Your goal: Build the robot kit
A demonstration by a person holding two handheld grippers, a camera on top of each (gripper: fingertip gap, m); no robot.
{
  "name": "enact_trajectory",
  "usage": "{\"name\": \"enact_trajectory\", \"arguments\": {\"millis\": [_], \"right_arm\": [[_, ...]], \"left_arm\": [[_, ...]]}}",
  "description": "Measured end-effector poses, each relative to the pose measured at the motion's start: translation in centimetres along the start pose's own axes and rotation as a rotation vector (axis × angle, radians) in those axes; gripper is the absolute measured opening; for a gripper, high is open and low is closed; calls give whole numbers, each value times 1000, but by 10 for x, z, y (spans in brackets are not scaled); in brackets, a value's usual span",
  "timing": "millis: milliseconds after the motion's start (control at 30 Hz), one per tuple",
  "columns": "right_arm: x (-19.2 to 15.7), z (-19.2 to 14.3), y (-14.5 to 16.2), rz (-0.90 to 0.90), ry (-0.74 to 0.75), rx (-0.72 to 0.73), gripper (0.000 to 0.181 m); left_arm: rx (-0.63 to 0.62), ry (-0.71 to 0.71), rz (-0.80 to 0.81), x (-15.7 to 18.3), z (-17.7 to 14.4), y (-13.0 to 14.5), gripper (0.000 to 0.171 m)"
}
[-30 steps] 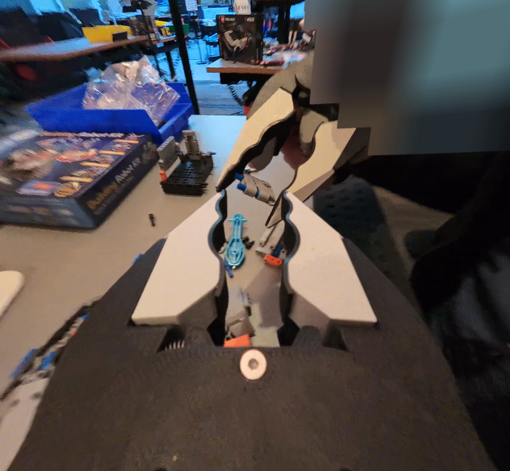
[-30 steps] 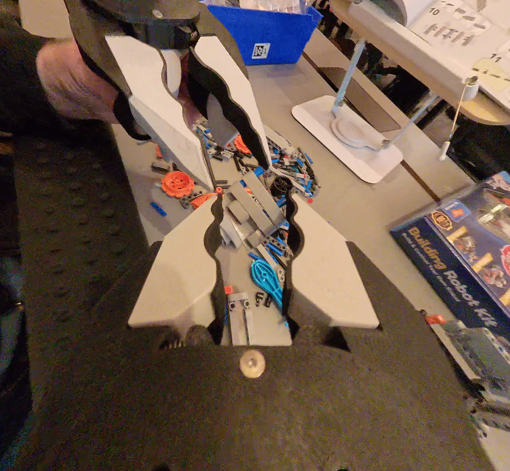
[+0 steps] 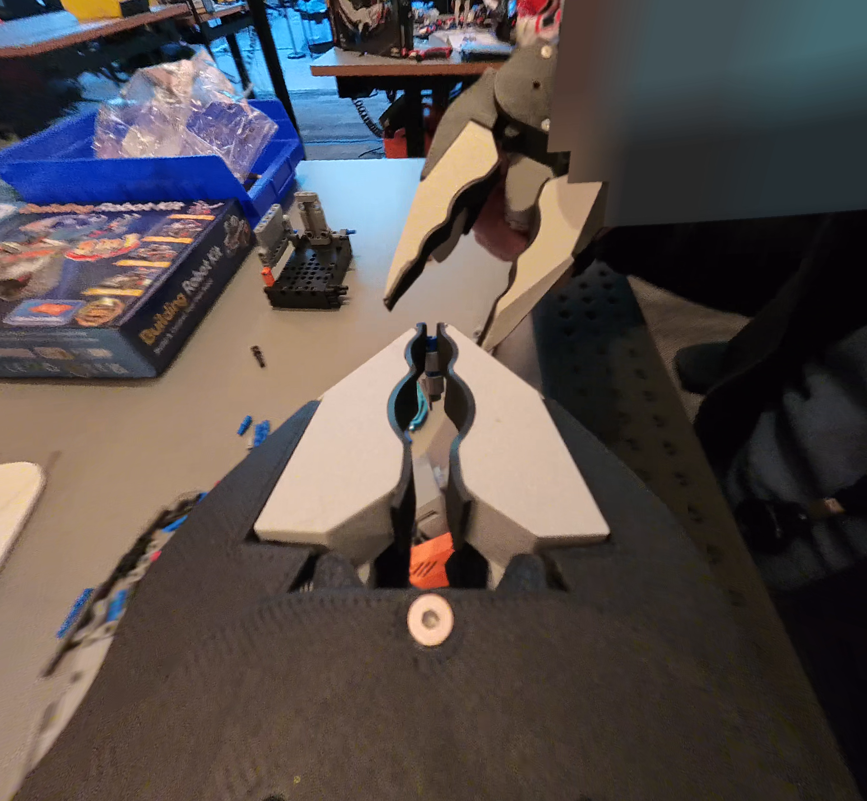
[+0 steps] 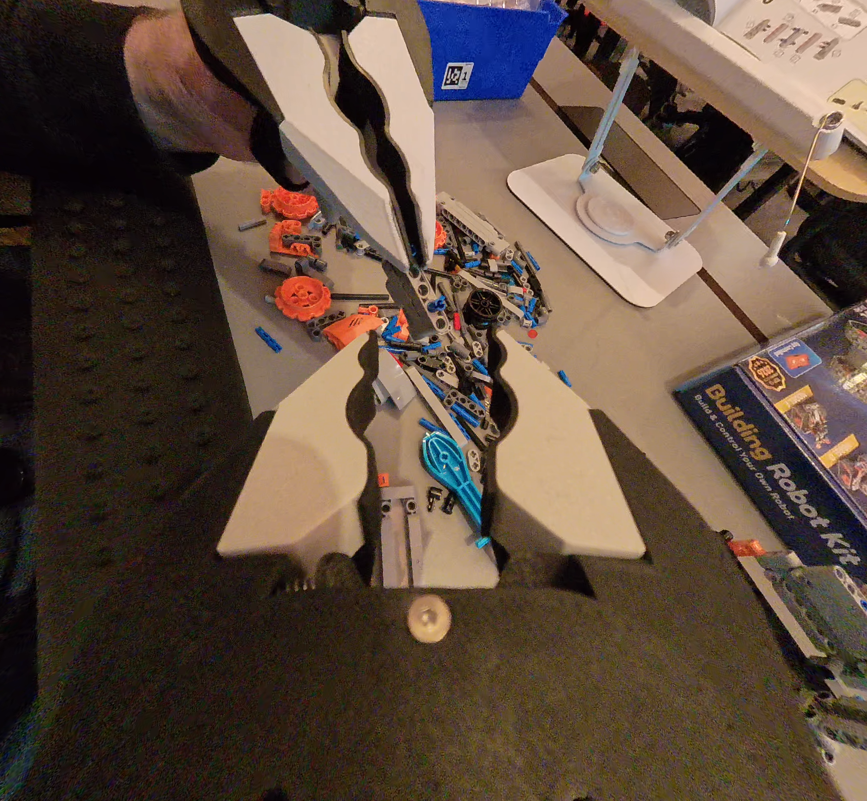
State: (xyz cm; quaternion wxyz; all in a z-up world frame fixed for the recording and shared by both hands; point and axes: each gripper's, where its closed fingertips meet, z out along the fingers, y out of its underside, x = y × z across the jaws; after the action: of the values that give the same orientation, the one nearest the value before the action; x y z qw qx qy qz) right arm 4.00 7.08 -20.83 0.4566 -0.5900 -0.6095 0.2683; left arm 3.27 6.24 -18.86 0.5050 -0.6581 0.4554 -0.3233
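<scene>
Left gripper (image 3: 430, 330): jaws nearly together, clamping one small grey-and-blue connector piece (image 3: 431, 356) at the tips. Right gripper (image 4: 434, 342): jaws wide apart, holding nothing, poised above the pile of building parts (image 4: 469, 290) on the grey table (image 4: 610, 347). Visible there: two orange wheels (image 4: 302, 296), one black wheel (image 4: 483, 307), one turquoise blade (image 4: 452, 473). One blue bin (image 4: 488, 46) stands behind.

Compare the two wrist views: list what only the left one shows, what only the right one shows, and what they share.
Left only: a black perforated assembly on the table, and the left gripper shut on a small grey-and-blue piece.
Right only: the loose parts pile, orange wheels, a white stand, and the open right gripper.
Both: the blue bin, the kit box, the grey table.
</scene>
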Motion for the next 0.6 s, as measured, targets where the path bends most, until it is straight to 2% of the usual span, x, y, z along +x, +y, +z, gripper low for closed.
{"name": "enact_trajectory", "arguments": {"millis": [100,167,200,267,300,400,433,533,600], "right_arm": [[1,9,0,-144,89,-30,62],[2,17,1,-323,201,-71,63],[1,22,4,-372,231,-102,60],[8,24,7,-432,308,-130,42],[10,24,8,-449,325,-133,42],[4,21,4,-343,236,-83,41],[4,20,3,-308,204,-74,40],[-4,13,-3,-201,54,-2,41],[-12,6,-8,-171,-50,52,40]], "left_arm": [[71,78,-212,-3,4,-8,1],[134,130,-354,-7,5,-14,1],[157,169,-425,-8,5,-15,1],[178,213,-511,-8,8,-14,1],[188,231,-541,-7,9,-14,1],[204,230,-532,-10,7,-17,2],[200,227,-496,-9,6,-18,7],[153,205,-283,-1,0,-22,30],[57,157,-101,4,3,-14,38]]}}
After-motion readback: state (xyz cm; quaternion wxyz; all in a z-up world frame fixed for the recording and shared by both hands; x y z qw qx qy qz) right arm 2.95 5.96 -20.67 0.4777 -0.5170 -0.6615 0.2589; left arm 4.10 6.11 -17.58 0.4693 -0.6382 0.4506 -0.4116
